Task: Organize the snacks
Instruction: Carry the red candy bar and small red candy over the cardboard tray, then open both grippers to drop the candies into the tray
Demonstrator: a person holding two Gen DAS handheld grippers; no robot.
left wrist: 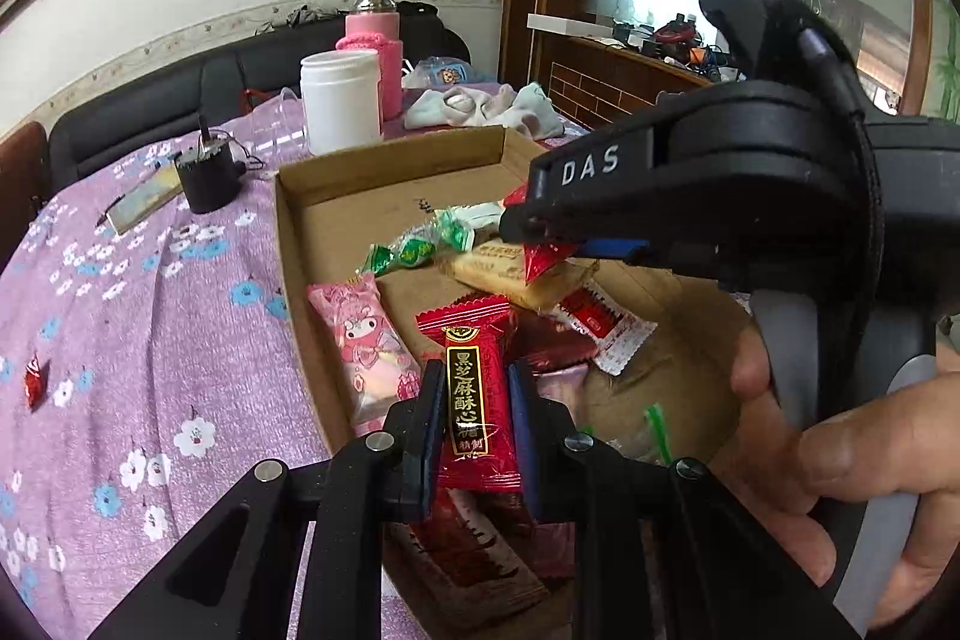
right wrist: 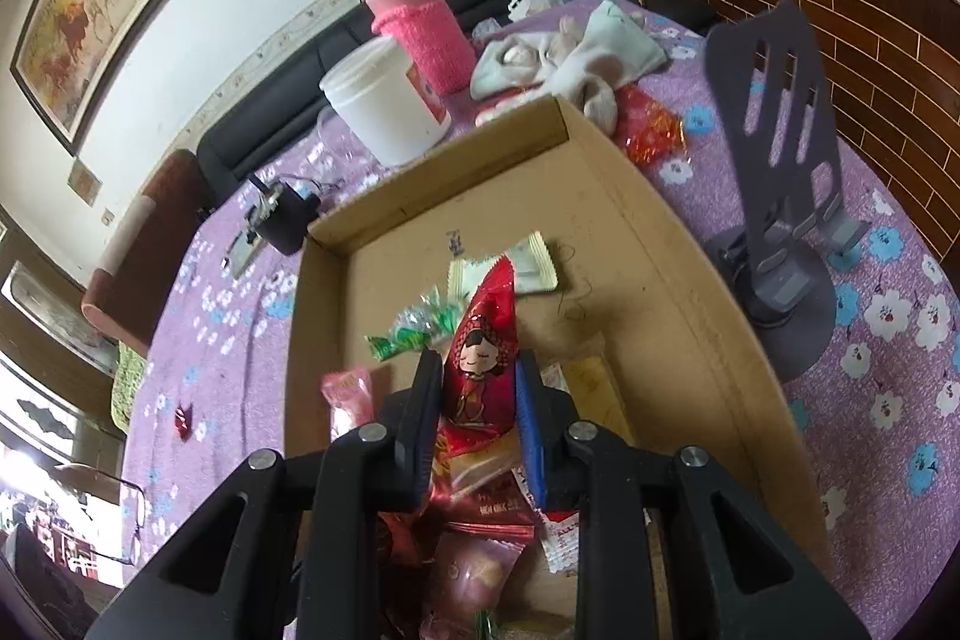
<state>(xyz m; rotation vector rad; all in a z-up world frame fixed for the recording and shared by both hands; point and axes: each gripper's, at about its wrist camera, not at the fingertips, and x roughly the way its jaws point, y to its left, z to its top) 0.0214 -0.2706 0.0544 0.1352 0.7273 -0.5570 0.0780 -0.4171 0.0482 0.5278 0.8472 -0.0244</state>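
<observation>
A shallow cardboard box [left wrist: 288,244] [right wrist: 660,244] on the purple flowered cloth holds several wrapped snacks. My left gripper [left wrist: 477,400] is shut on a red candy with gold Chinese lettering [left wrist: 477,388], held above the box's near end. My right gripper [right wrist: 477,394] is shut on a red pointed packet with a cartoon bride [right wrist: 483,346], also over the box; in the left wrist view it [left wrist: 528,229] reaches in from the right with the red packet's tip [left wrist: 543,259] showing. A pink packet [left wrist: 360,346], green candies [left wrist: 414,250] and a beige bar [left wrist: 510,274] lie in the box.
A small red candy [left wrist: 33,379] [right wrist: 183,421] lies loose on the cloth left of the box. Behind the box stand a white jar [left wrist: 341,100], a pink-sleeved flask [left wrist: 375,40], a dark small device [left wrist: 207,175] and crumpled cloths [right wrist: 564,58]. A grey phone stand [right wrist: 774,160] is on the right.
</observation>
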